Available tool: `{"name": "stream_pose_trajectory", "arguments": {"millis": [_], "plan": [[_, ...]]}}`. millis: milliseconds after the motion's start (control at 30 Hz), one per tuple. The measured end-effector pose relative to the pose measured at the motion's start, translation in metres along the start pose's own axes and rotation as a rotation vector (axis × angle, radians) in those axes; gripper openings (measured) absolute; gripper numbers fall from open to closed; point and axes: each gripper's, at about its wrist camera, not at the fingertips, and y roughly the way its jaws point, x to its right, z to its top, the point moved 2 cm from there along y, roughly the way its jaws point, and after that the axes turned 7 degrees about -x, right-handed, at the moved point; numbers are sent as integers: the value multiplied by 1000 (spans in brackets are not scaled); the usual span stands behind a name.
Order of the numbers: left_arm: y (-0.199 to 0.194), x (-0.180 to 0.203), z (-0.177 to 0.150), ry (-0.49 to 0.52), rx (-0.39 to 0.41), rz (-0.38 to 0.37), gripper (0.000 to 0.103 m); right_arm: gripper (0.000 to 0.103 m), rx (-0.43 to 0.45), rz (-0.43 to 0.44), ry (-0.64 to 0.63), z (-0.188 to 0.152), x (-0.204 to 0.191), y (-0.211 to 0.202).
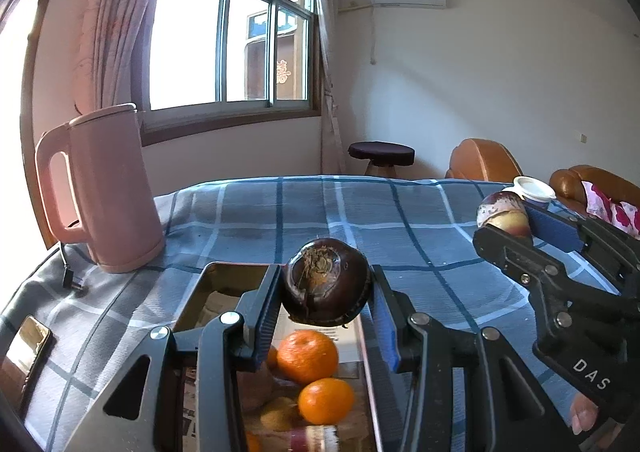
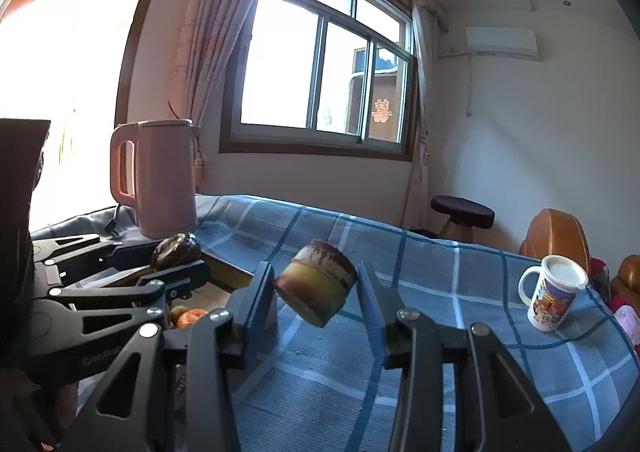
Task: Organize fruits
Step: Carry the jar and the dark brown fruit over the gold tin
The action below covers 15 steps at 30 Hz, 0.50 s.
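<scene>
Blue plaid cloth [image 1: 400, 219] covered the table under a bright window, and above it the left gripper [image 1: 326, 288] was clenched on a dark purple-brown round fruit [image 1: 326, 286], pinned squarely between its blue pads over the gold-rimmed rectangular tray [image 1: 224, 272] where two glossy orange tangerines [image 1: 307, 356] lay. To its right, the right gripper [image 2: 316, 286] gripped a tilted purple-and-yellow cut fruit piece [image 2: 316, 286] above the cloth. Farther out stood a pink electric kettle [image 1: 112, 187] at left and a lidded white printed mug [image 2: 554, 294] at right.
</scene>
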Motion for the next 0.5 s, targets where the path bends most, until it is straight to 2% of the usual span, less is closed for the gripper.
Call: {"name": "stream_pose_trajectory", "arguments": {"millis": [500], "plan": [[-8, -35, -4, -40, -4, 56, 44, 45, -6, 52, -43, 7, -33, 11]]}}
